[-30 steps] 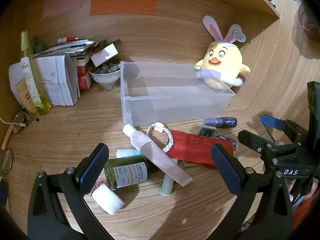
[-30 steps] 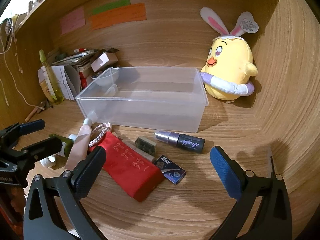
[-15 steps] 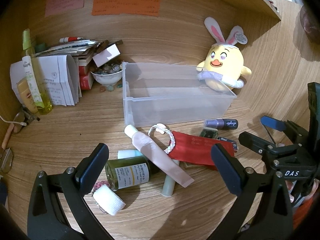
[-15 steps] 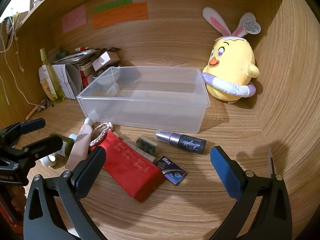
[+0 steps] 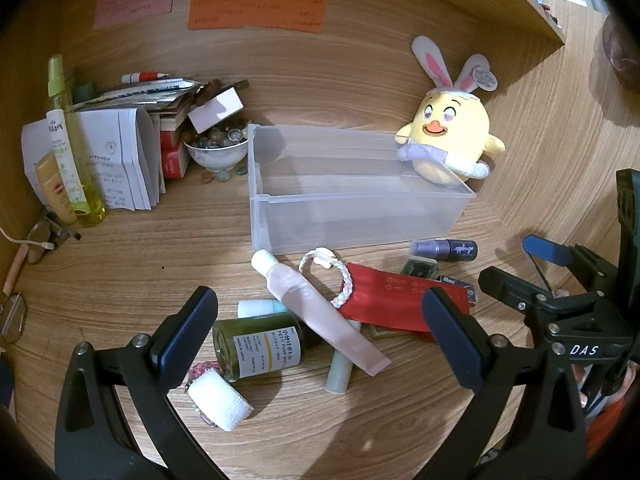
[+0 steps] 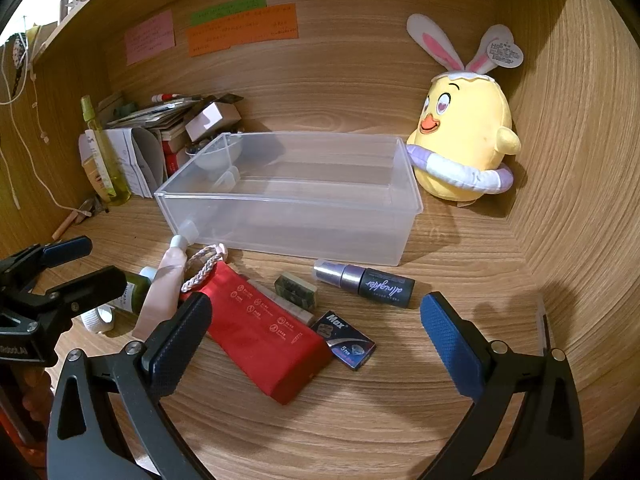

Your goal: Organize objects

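Observation:
A clear plastic bin stands empty on the wooden desk. In front of it lie a red pouch, a pink tube, a dark green bottle, a white tape roll, a purple-black spray bottle, a small blue box and a braided bracelet. My left gripper hangs open above the bottle and tube. My right gripper is open over the pouch and blue box, holding nothing.
A yellow plush chick with bunny ears sits right of the bin. At the back left are a bowl of beads, stacked papers and boxes and a yellow-green spray bottle. Sticky notes hang on the back wall.
Both views have pulled back and risen slightly, so the objects sit a little lower and smaller. Nothing on the desk has moved and both grippers stay open.

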`<state>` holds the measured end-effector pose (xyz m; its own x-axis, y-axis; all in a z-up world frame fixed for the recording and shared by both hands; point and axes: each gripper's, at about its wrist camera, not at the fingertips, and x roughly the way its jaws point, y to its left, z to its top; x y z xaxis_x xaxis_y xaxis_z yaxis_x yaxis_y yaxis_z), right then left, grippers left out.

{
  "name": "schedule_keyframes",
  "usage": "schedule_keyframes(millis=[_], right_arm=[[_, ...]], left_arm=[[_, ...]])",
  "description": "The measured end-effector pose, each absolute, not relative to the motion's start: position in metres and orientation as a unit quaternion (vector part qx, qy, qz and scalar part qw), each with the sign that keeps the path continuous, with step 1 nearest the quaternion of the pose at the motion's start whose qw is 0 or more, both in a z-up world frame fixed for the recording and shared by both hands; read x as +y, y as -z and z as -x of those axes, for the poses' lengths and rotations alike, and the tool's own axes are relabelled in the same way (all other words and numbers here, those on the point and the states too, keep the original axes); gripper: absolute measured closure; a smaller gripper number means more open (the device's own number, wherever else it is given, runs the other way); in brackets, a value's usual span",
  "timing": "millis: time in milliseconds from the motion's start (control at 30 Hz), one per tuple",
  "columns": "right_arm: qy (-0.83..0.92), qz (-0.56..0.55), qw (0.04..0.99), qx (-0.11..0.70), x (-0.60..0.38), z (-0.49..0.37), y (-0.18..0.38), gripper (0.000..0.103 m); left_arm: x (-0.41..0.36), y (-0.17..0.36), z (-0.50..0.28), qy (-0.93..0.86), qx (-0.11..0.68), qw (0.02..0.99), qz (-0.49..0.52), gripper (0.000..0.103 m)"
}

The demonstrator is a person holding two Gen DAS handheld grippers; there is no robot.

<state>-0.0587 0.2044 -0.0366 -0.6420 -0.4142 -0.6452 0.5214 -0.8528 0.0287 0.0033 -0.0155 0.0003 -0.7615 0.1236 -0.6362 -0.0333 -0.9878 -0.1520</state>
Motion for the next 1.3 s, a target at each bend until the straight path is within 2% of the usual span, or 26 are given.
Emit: schedule_keyframes(millis=[867,1300], right_arm=[[0.904,-0.334,0.258,0.077,0.205,0.06,0.034,0.0],[0.916,-0.331,0.218,0.067,0.218,0.08,0.029,0.0]], left_arm=[[-0.016,-0.002,-0.004,-0.934,-0.078,0.046,0.347,0.0],[-0.054,-0.007,-0.004,-0.933,-0.097,0.02,0.346,0.0]])
